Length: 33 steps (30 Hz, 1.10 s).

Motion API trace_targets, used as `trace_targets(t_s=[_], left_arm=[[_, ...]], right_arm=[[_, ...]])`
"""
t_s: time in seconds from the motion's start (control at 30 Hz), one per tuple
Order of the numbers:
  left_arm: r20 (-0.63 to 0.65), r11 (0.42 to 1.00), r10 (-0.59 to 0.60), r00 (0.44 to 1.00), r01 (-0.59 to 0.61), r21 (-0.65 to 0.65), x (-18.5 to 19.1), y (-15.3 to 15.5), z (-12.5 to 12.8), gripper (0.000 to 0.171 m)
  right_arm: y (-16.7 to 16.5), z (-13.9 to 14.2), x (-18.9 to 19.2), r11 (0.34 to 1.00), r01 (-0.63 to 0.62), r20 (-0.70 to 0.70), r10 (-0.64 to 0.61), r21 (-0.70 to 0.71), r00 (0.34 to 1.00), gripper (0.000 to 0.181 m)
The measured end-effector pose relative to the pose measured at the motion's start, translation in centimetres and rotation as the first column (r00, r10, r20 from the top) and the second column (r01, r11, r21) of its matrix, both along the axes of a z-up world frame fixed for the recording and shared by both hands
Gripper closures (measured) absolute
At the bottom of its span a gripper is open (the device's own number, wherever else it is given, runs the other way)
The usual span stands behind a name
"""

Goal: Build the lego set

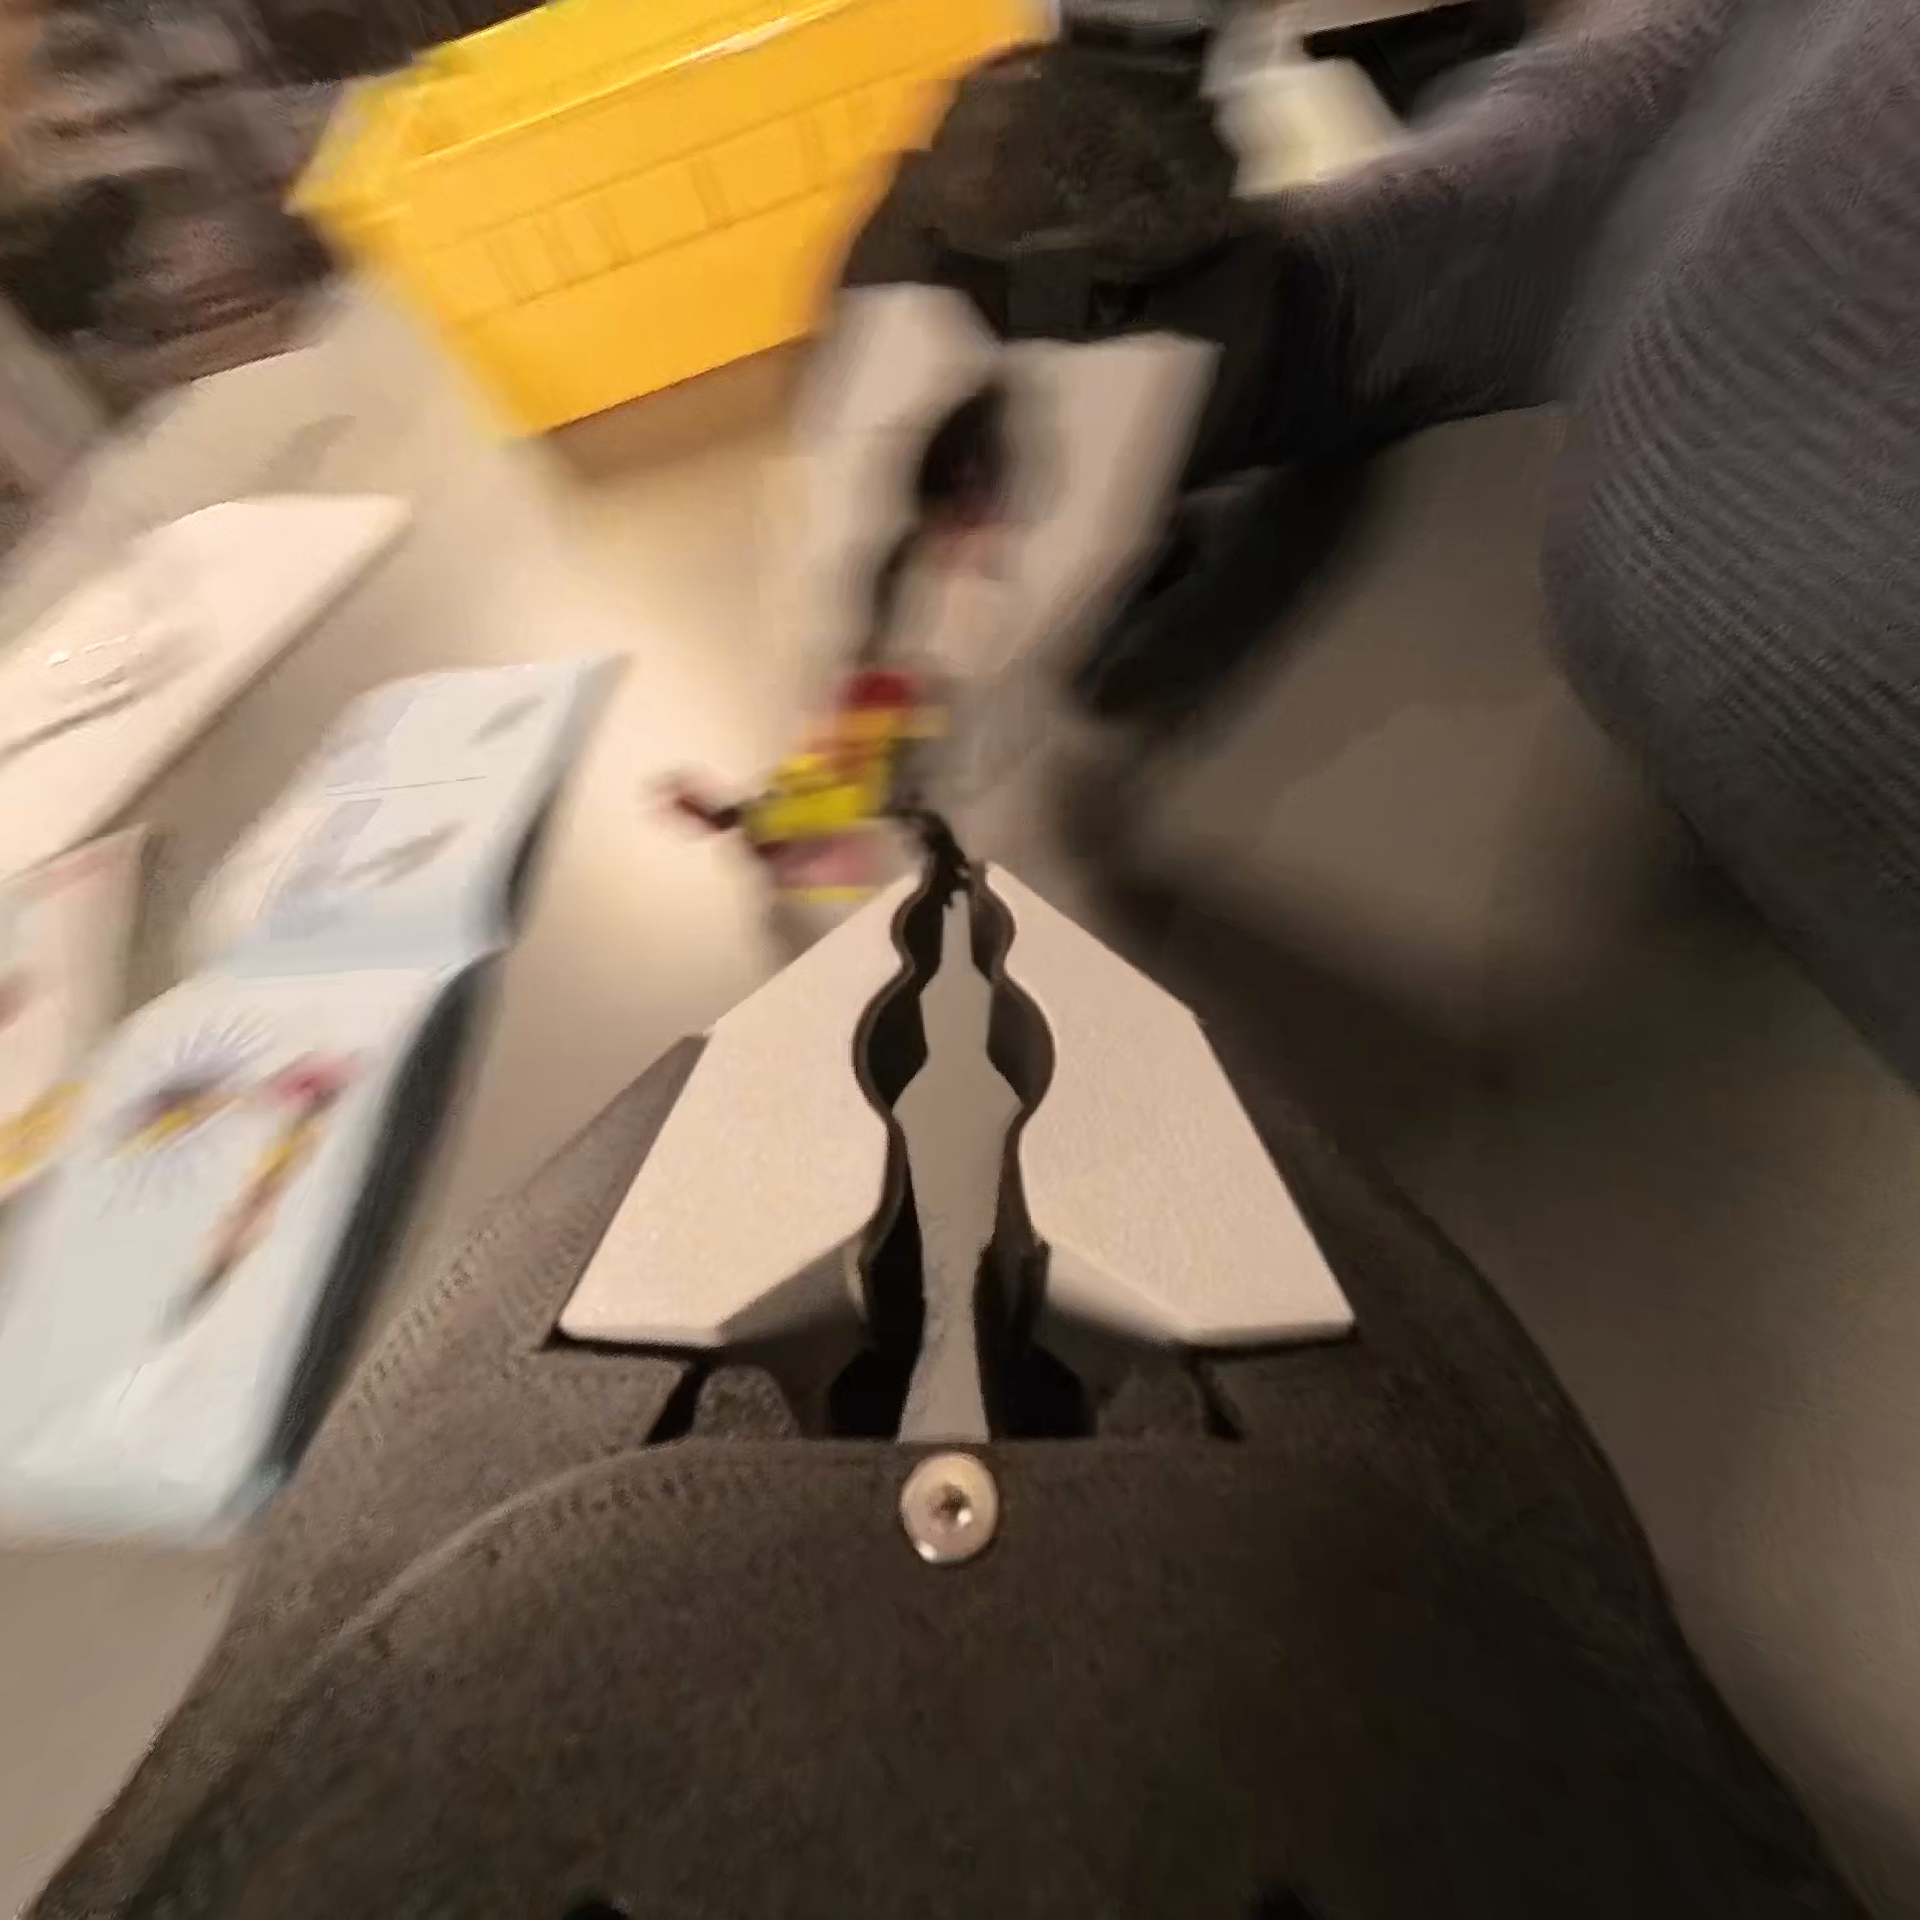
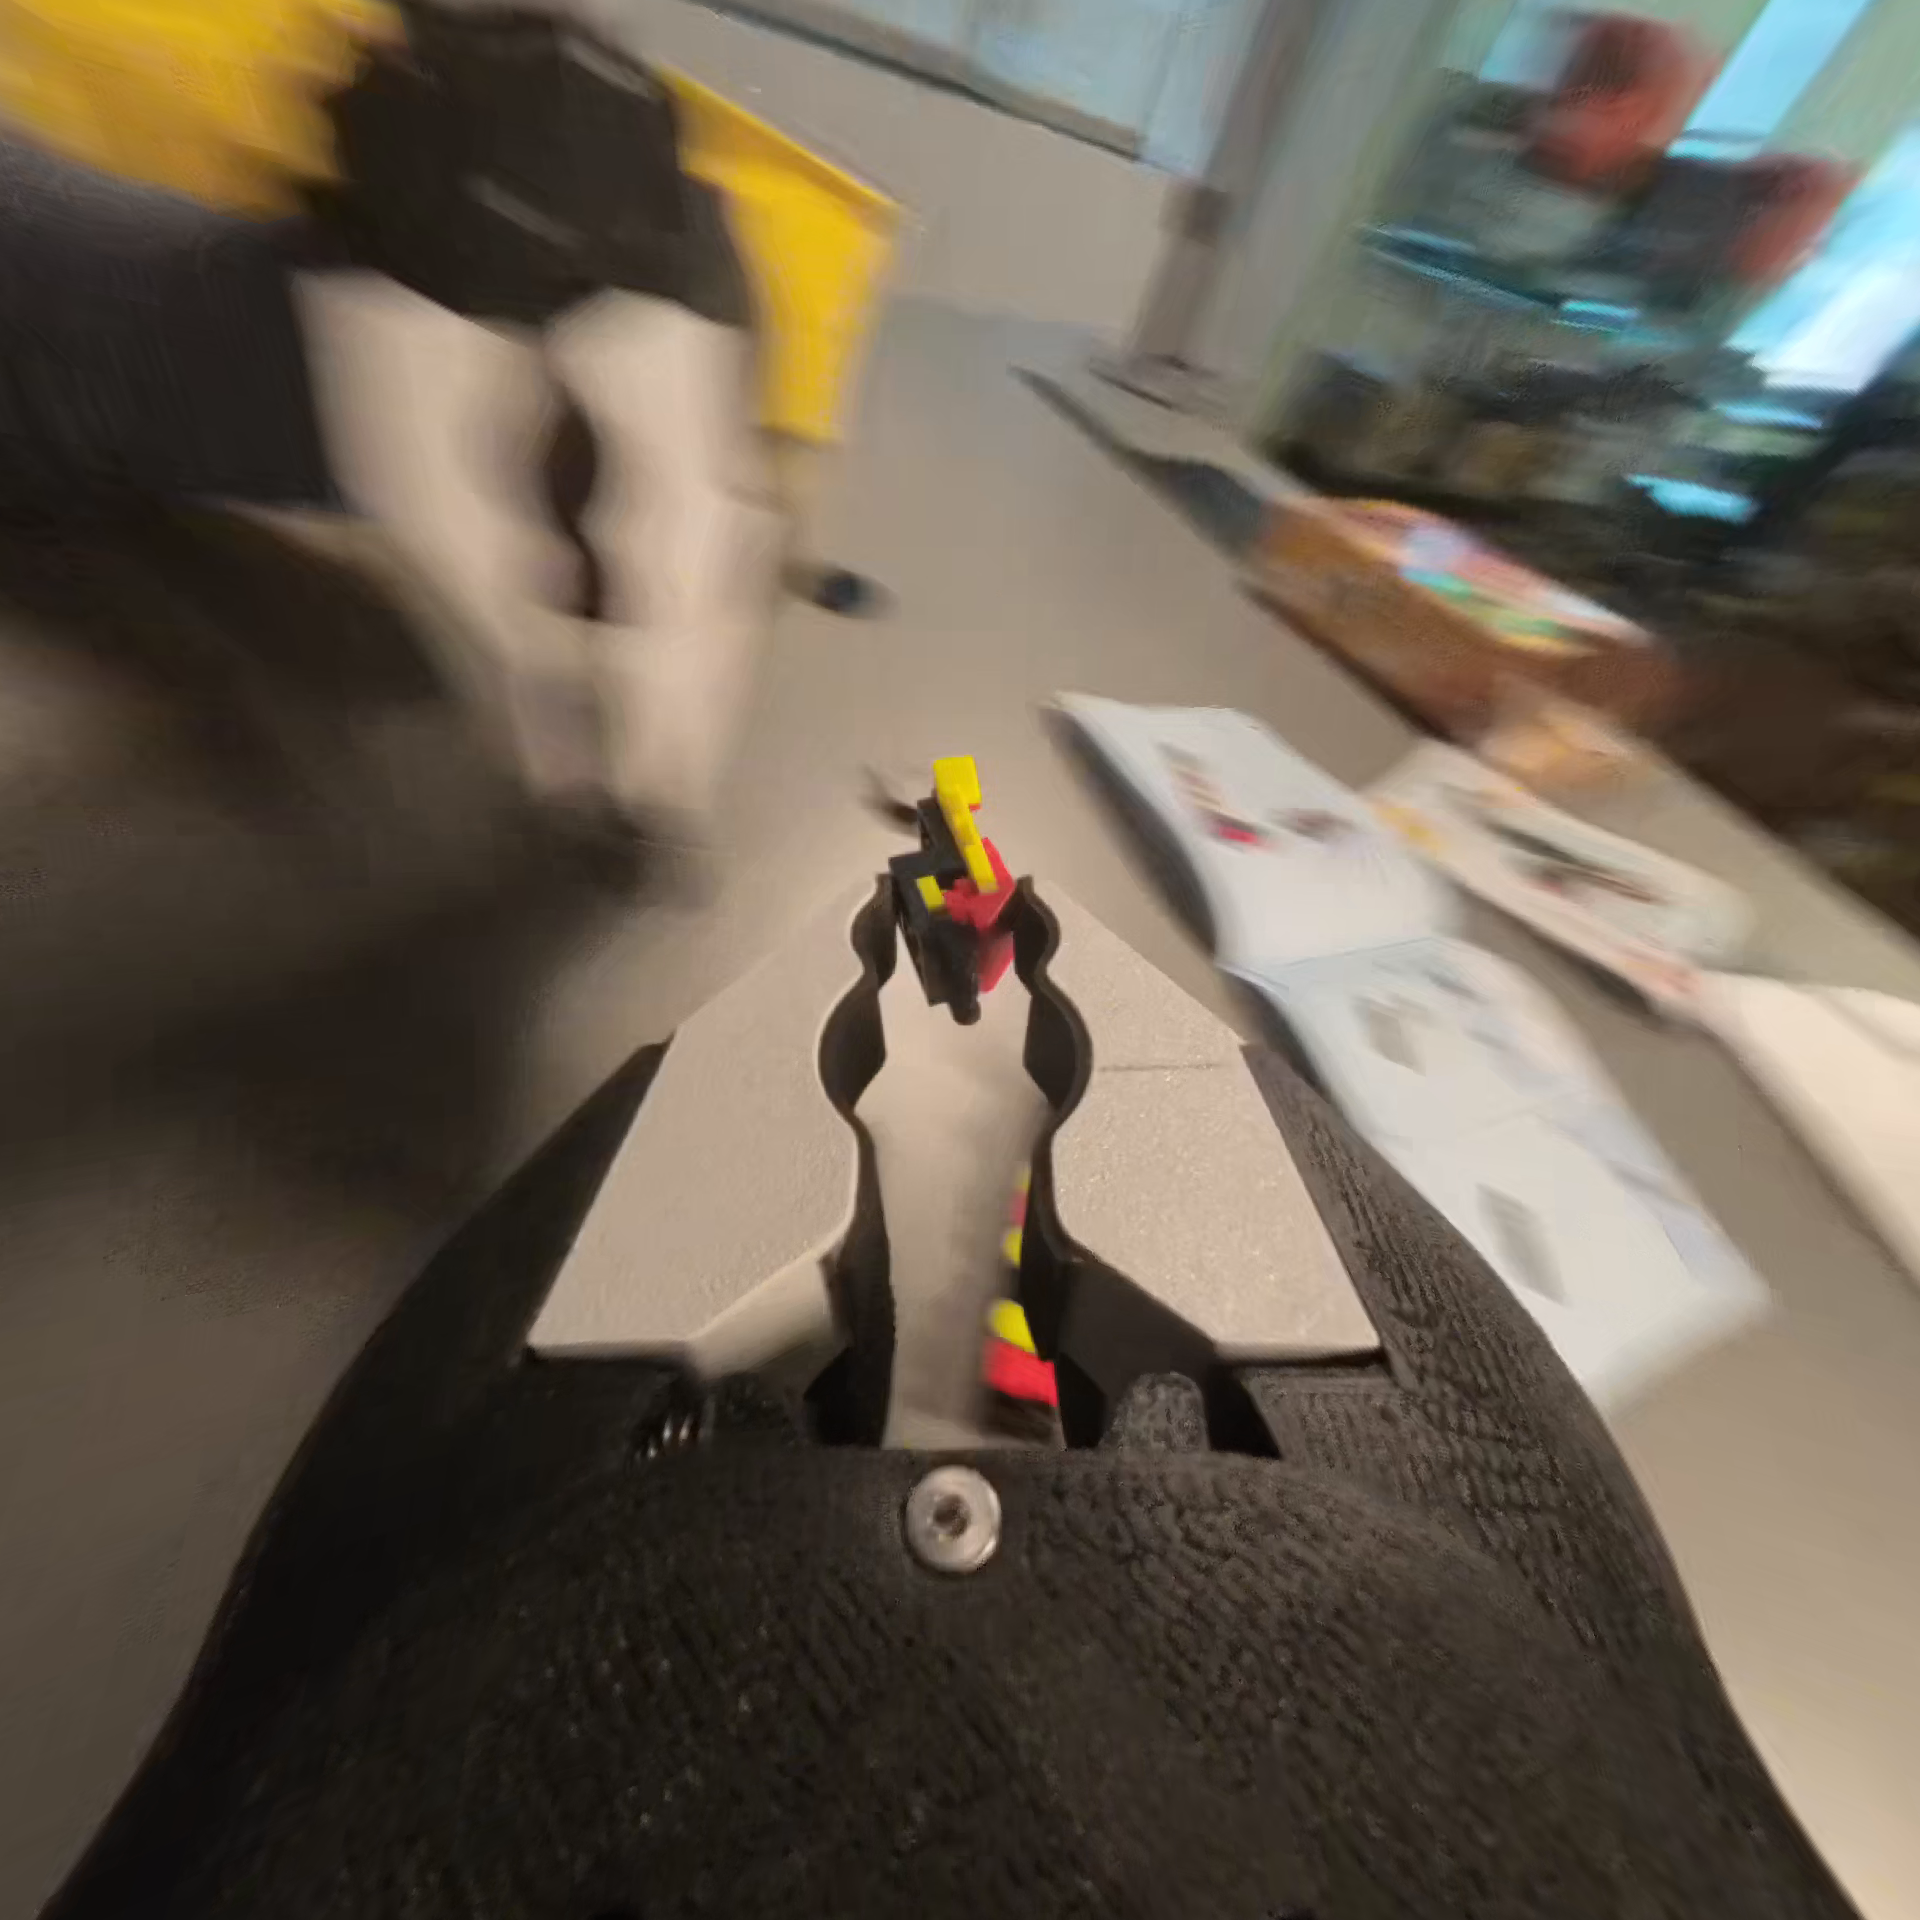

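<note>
My right gripper (image 2: 954, 906) is shut on a small lego assembly (image 2: 961, 883) of red, yellow and black pieces and holds it above the table. My left gripper (image 1: 948, 878) is shut on a tiny black lego piece (image 1: 940, 847) at its tips. In the left wrist view, the right gripper (image 1: 935, 623) shows blurred just ahead, with the red and yellow assembly (image 1: 831, 790) close to my left tips. In the right wrist view, the left gripper (image 2: 582, 499) shows blurred at the upper left. Both views are heavily motion-blurred.
A yellow bin (image 1: 644, 208) stands at the back of the beige table (image 1: 1351, 1143); it also shows in the right wrist view (image 2: 810, 301). Open instruction booklets (image 1: 260, 1091) lie on the left, and in the right wrist view (image 2: 1403, 987) on the right. A grey sleeve (image 1: 1745, 520) fills the right side. The grippers' ends are close to 5 cm from one another.
</note>
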<state>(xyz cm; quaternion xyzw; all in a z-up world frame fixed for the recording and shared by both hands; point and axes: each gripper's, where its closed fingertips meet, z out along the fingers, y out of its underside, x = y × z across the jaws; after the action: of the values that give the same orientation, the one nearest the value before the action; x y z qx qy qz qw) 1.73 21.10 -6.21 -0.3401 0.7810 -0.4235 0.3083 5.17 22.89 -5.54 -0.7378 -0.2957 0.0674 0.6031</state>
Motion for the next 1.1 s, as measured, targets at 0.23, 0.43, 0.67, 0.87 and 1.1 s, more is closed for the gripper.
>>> trace_targets(t_s=[0.23,0.43,0.67,0.87,1.1], left_arm=[[-0.065,1.000,-0.025,0.998,0.024,-0.012,0.3,-1.9,-2.2,0.168],[-0.045,0.990,0.130,0.991,-0.132,-0.042,1.2,1.2,-1.5,0.167],[-0.066,0.982,0.190,0.980,-0.188,0.033,1.5,2.3,-2.9,0.167],[0.033,0.973,0.190,0.981,-0.193,0.124,1.6,2.8,-2.4,0.167],[-0.007,0.978,0.206,0.978,-0.206,-0.022,1.7,2.8,-1.8,0.167]], right_arm=[[0.1,0.9,4.9,0.988,0.152,-0.107,-0.151,0.004,0.983,0.160],[0.1,0.8,4.5,0.992,0.106,-0.205,-0.117,-0.064,0.972,0.160],[-0.1,1.0,3.9,0.989,0.023,-0.389,-0.078,-0.145,0.918,0.161],[-0.2,1.1,3.6,0.984,-0.022,-0.465,-0.064,-0.178,0.883,0.160],[-0.2,0.8,3.4,0.976,-0.040,-0.498,-0.074,-0.215,0.864,0.160]])
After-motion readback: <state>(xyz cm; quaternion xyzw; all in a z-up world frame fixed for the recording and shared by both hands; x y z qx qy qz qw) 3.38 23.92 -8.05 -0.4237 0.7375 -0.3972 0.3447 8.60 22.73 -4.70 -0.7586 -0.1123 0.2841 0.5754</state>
